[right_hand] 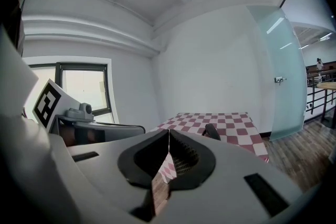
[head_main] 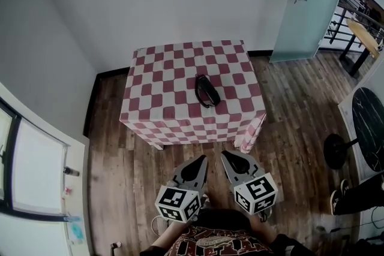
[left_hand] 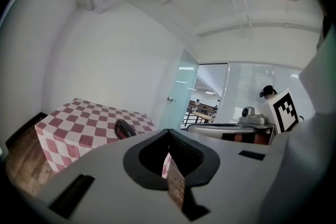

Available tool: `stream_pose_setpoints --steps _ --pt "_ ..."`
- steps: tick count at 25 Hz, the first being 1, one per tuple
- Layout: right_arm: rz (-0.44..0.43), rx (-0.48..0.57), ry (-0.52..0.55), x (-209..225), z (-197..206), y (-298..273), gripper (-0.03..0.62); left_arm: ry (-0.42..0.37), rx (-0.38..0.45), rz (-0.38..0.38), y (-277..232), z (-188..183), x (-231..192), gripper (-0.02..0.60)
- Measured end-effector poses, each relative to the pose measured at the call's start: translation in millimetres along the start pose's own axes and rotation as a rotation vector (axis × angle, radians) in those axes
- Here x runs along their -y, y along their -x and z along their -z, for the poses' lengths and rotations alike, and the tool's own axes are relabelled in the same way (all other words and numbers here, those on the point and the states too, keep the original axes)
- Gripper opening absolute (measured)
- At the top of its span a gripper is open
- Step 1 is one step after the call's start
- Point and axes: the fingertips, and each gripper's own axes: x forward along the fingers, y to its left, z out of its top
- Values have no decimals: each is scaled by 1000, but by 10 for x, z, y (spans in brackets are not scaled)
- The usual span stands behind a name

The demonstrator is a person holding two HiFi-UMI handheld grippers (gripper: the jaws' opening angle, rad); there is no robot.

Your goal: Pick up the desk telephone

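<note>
A black desk telephone (head_main: pixel 206 91) lies near the middle of a table with a red-and-white checked cloth (head_main: pixel 162 87). It also shows small and dark in the left gripper view (left_hand: pixel 124 129) and the right gripper view (right_hand: pixel 212 131). Both grippers hover over the wooden floor in front of the table, well short of it. My left gripper (head_main: pixel 203 158) has its jaws pressed together with nothing between them. My right gripper (head_main: pixel 224 154) is shut and empty too, close beside the left one.
White walls stand behind and left of the table. A frosted glass door (head_main: pixel 309 3) is at the back right. A dark round table (head_main: pixel 369 120) and a stool base (head_main: pixel 336 150) stand on the right. A window (head_main: pixel 30 171) runs along the left.
</note>
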Motion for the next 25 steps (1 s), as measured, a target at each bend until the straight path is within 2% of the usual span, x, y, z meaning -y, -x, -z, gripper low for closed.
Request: stream_pose_setpoints --steps 10,17,25 --pt "60 -13 -15 51 -6 -226 20 28 -1 -2 28 -39 -344 8" --pt "44 -30 -15 164 -54 -473 18 53 -6 -22 -113 -69 -552 8" --pt "5 -50 -1 456 -238 -868 20 77 -8 -55 -496 -229 -807 8"
